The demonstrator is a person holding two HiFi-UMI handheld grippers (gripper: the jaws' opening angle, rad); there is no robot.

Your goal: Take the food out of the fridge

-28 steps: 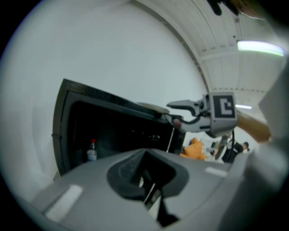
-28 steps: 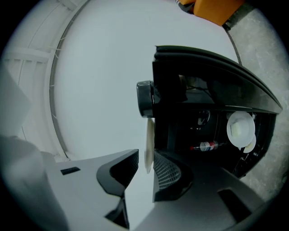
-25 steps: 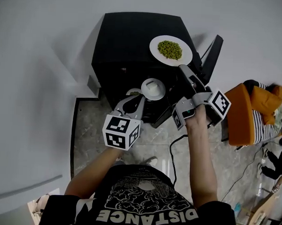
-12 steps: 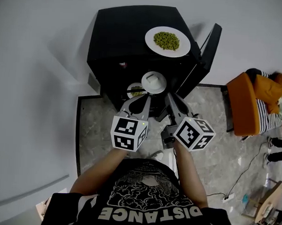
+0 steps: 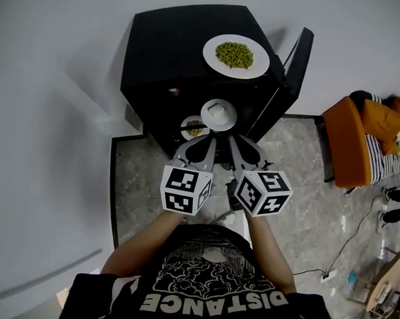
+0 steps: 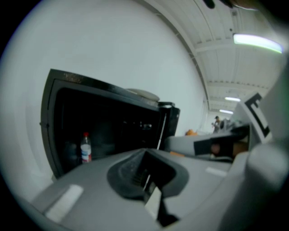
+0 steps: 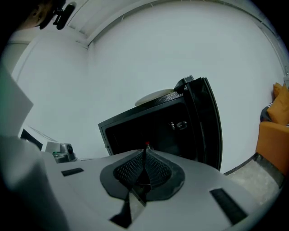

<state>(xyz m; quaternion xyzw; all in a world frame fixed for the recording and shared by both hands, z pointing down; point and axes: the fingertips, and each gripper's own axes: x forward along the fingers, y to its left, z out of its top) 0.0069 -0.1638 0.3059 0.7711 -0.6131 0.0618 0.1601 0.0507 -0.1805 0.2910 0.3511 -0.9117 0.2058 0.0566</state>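
As both point level at fridge (image 5: 172,48) | left gripper (image 5: 212,141) — pinched together | right gripper (image 5: 231,140) — just closing, empty

The fridge (image 5: 172,48) stands open with its door (image 5: 298,61) swung right, but a white bowl (image 5: 218,114) crowds the opening's front and a bottle (image 6: 86,146) stands inside left.

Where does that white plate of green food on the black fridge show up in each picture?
Head view: the plate sits upper middle, on the fridge top.
Left gripper view: a pale sliver on the top edge, centre; food not visible.
Right gripper view: pale rim just above centre.
Shared landmark: the open fridge door, right of the plate in each.
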